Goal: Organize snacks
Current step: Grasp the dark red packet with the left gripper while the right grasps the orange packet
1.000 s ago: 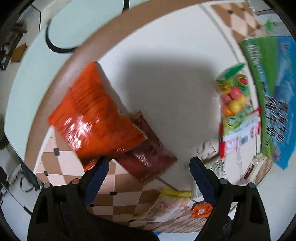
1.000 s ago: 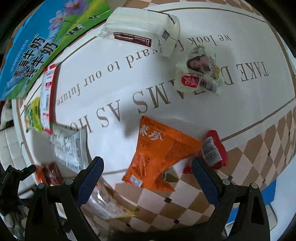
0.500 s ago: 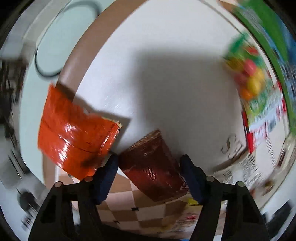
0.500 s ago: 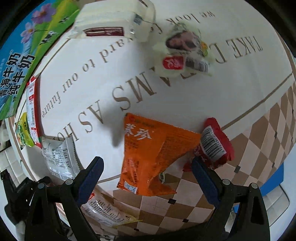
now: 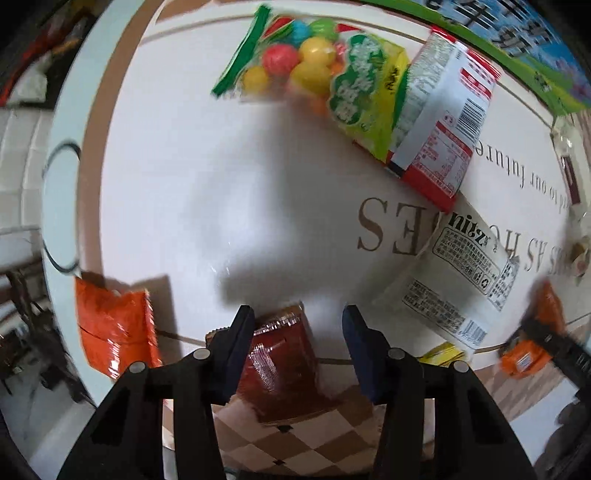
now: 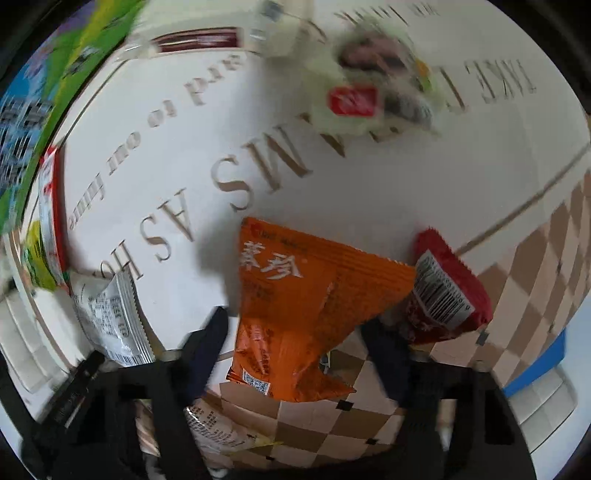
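Note:
In the left wrist view my left gripper [image 5: 295, 343] has its jaws around a dark red snack packet [image 5: 284, 365], partly closed with a gap still showing on the right side. An orange packet [image 5: 114, 332] lies apart to its left at the table edge. In the right wrist view my right gripper [image 6: 295, 339] is open, its jaws on either side of an orange snack bag [image 6: 306, 306]. A small red packet [image 6: 447, 291] lies just right of that bag.
A candy bag [image 5: 317, 70], a red and white packet [image 5: 443, 118] and a white packet [image 5: 461, 273] lie on the printed tablecloth [image 5: 184, 147]. A white pack [image 6: 221, 33] and a pale packet [image 6: 369, 92] lie far off. A milk carton box [image 6: 29, 96] stands at the back left.
My left gripper has narrowed its jaws around the dark red packet and swung right. My right gripper has moved in over the orange bag.

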### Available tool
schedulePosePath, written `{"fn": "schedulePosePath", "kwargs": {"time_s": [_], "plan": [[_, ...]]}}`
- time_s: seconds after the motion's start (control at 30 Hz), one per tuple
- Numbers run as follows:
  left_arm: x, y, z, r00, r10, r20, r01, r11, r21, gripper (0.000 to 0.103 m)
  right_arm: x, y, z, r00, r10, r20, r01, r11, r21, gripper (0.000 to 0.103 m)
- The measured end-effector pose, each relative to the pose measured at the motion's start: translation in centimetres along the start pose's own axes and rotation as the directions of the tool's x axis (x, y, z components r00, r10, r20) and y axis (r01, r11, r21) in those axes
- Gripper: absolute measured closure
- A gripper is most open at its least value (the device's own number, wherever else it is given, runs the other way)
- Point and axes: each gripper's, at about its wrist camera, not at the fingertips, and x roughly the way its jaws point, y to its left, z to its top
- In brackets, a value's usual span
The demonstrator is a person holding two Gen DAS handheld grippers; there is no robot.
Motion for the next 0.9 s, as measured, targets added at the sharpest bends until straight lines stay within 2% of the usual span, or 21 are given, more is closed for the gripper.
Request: {"fn": "schedulePosePath", "kwargs": {"time_s": [0.07, 0.17, 0.3, 0.43, 0.53, 0.63, 0.77, 0.9], "plan": [[0.4, 0.6, 0.0, 0.999, -0.04, -0.028, 0.039, 0.998, -0.04, 0.047, 0.0, 0.7, -0.6, 1.0, -0.011, -0.007, 0.01, 0.998, -0.064, 0.045], [1.0, 1.9, -1.1, 0.994, -0.088, -0.057, 0.082, 0.992, -0.096, 0.046, 0.3, 1.8, -1.8, 0.999, -0.052, -0.003, 0.051, 0.985, -0.163, 0.045], [1.2, 2.6, -2.7, 0.99, -0.12, -0.077, 0.11, 0.986, -0.122, 0.046, 0.9, 1.7, -2.6, 0.999, -0.021, -0.037, 0.014, 0.985, -0.172, 0.043], [0.9, 4.0, -4.6, 0.98, -0.184, -0.076, 0.167, 0.968, -0.186, 0.046, 1.5, 1.3, -2.7, 0.999, -0.015, -0.046, 0.007, 0.985, -0.171, 0.033], [0.8, 6.4, -7.2, 0.971, -0.232, -0.06, 0.206, 0.937, -0.282, 0.046, 1.8, 2.3, -2.7, 0.999, -0.006, -0.045, -0.002, 0.986, -0.168, 0.022], [1.1, 8.2, -8.5, 0.962, -0.26, -0.081, 0.216, 0.908, -0.358, 0.046, 2.5, 3.1, -1.8, 0.999, -0.006, -0.049, -0.002, 0.987, -0.16, 0.021], [4.0, 8.1, -10.0, 0.937, -0.31, -0.163, 0.221, 0.884, -0.411, 0.046, 3.2, 3.7, -0.9, 0.998, -0.008, -0.062, -0.001, 0.989, -0.146, 0.02], [5.6, 6.9, -10.2, 0.938, -0.295, -0.183, 0.202, 0.893, -0.402, 0.046, 3.3, 3.9, -0.9, 0.998, -0.015, -0.066, 0.006, 0.99, -0.141, 0.02]]}}
